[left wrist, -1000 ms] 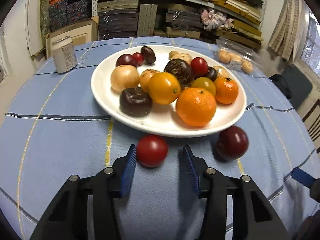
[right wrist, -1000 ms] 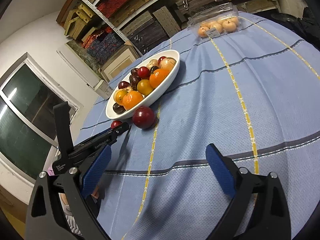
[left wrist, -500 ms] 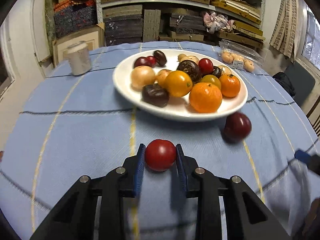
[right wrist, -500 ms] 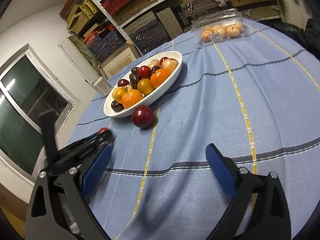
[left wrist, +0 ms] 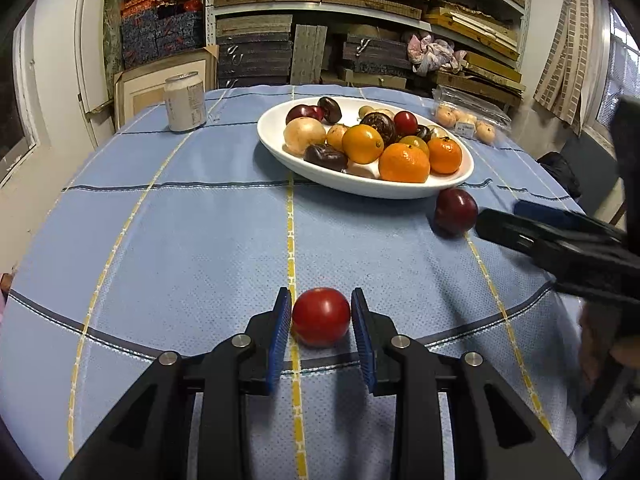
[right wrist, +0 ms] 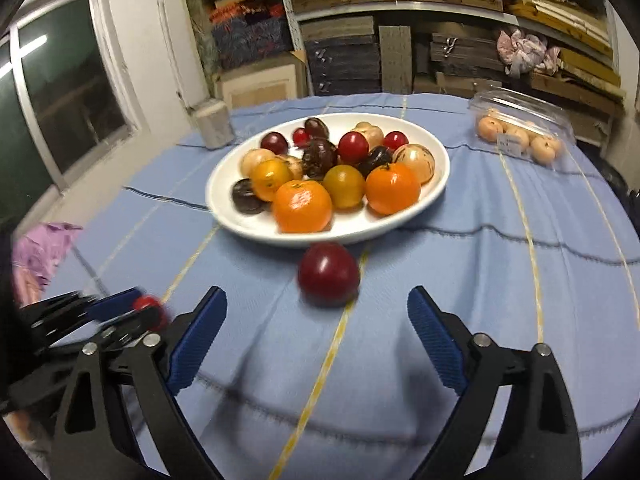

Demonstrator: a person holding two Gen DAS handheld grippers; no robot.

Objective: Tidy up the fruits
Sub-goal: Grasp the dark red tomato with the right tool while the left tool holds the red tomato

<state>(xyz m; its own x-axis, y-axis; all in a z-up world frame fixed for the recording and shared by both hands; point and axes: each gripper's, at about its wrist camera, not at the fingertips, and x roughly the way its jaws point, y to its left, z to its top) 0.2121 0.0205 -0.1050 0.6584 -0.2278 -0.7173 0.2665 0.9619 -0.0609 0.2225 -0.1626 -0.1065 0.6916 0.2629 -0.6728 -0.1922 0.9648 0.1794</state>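
Note:
A white oval plate [left wrist: 280,148] piled with oranges, red and dark fruits stands mid-table; it also shows in the right wrist view [right wrist: 434,196]. My left gripper [left wrist: 322,316] is shut on a red tomato [left wrist: 321,317], near the table's front edge. It appears at the left in the right wrist view [right wrist: 136,312]. A dark red plum [right wrist: 328,274] lies on the cloth just in front of the plate, also in the left wrist view [left wrist: 455,210]. My right gripper [right wrist: 316,320] is open, with the plum just beyond its fingertips.
A blue striped cloth [left wrist: 200,240] covers the round table. A white can [left wrist: 185,101] stands at the back left. A clear pack of small pale fruits [right wrist: 520,132] lies at the back right. Shelves of boxes stand behind the table.
My left gripper closed on the tomato and drew it back from the plate toward the table's front. My right gripper swung to face the plate and moved up to the plum.

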